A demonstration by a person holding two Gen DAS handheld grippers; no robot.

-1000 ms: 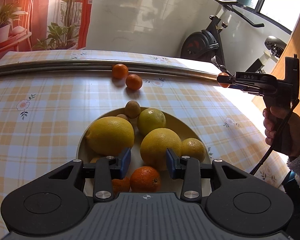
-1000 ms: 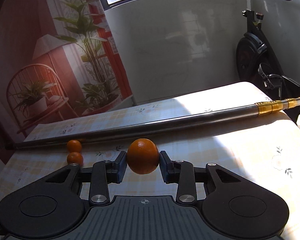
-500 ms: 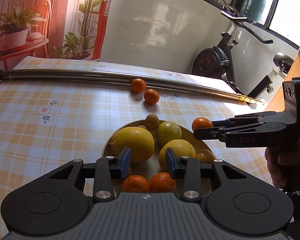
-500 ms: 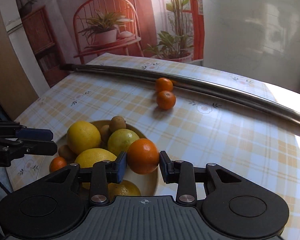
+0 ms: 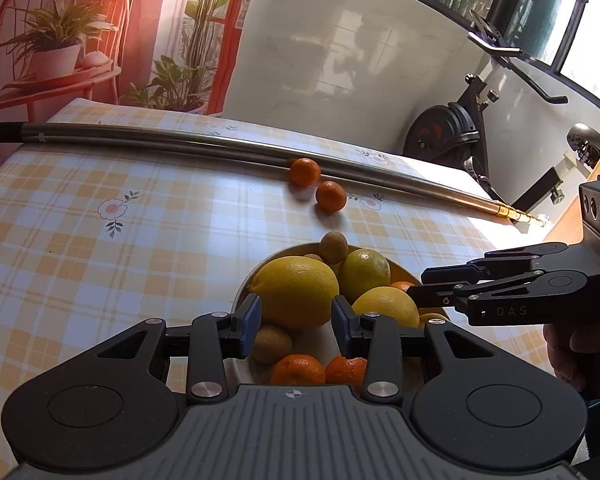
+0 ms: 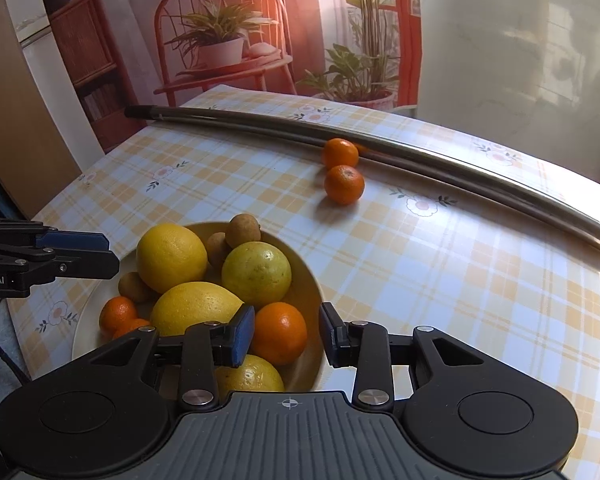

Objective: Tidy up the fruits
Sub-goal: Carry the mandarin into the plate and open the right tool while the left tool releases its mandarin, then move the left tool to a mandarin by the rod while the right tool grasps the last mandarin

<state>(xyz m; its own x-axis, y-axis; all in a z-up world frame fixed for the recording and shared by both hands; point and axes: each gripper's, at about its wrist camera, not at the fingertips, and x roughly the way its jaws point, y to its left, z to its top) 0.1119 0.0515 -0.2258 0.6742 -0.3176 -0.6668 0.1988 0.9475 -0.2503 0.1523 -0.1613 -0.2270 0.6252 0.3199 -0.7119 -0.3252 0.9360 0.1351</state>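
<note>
Right gripper point(image 6: 287, 334): jaws spread wide above the near rim of the bowl point(image 6: 314, 300); orange point(image 6: 279, 333) lay between the pads, touching the left one, clear of the right, resting in the bowl among the other fruit.

Left gripper point(image 5: 296, 328): jaws apart, empty, poised over the bowl's opposite side; large lemon point(image 5: 296, 292) seen beyond the pads, not gripped.

Bowl contents: second lemon point(image 6: 192, 306), greenish citrus point(image 6: 257, 274), small brown fruits point(image 6: 243, 230), small mandarins point(image 6: 118, 314), another yellow fruit point(image 6: 249, 374) under the right gripper's left finger.

Outside the bowl: two mandarins on the checked tablecloth point(image 6: 440, 280), far one point(image 6: 340, 153) against a long metal pole point(image 6: 460, 168), near one point(image 6: 344, 184) just beside it.

Surroundings: exercise bike point(image 5: 456, 132) past the table's end; plant backdrop behind.
</note>
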